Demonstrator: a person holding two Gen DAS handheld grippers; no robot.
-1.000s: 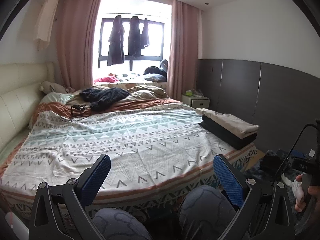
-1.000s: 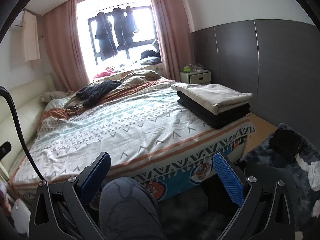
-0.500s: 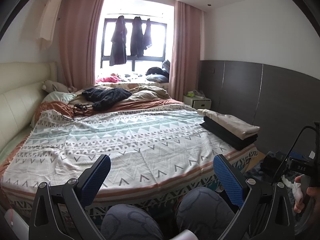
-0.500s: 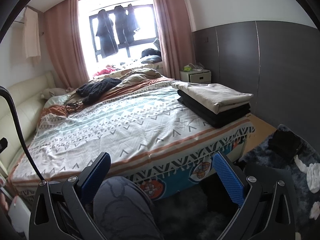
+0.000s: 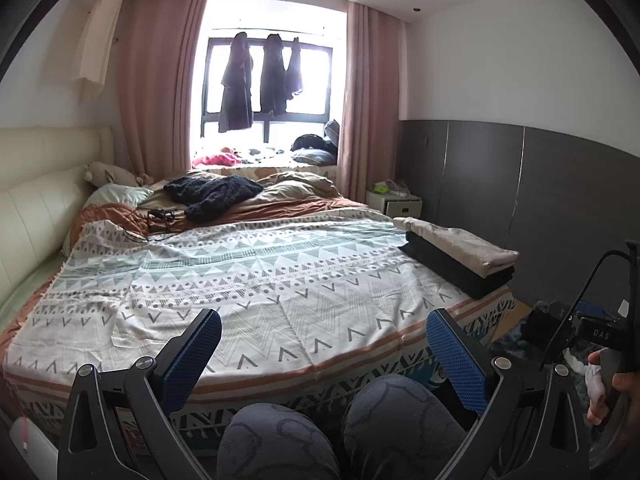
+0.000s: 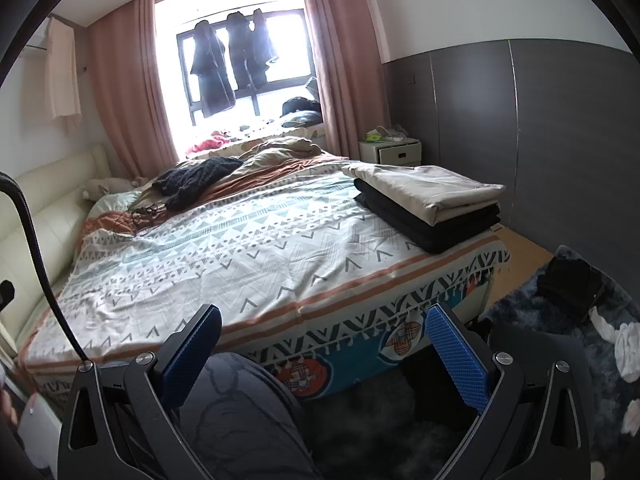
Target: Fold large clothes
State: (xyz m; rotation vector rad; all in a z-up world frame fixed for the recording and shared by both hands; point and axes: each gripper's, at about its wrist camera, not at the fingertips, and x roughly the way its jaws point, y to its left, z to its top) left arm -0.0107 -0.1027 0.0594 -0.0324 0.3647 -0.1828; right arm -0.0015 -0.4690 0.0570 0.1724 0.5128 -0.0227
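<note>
Both claws spread wide and holding nothing, at the foot of the bed.

Left wrist view: the left claw [image 5: 324,354] gapes above the person's grey-clad knees [image 5: 332,428]; a folded beige cloth [image 5: 460,242] lies on a folded black garment [image 5: 456,272] at the right edge of the bed with the white geometric-patterned cover [image 5: 240,280].
Right wrist view: the right claw [image 6: 322,350] gapes too; the same beige cloth [image 6: 424,188] on black garment [image 6: 428,224] sits near the bed's [image 6: 240,248] right foot corner, and a crumpled black knit garment [image 6: 192,178] lies near the far edge.
</note>
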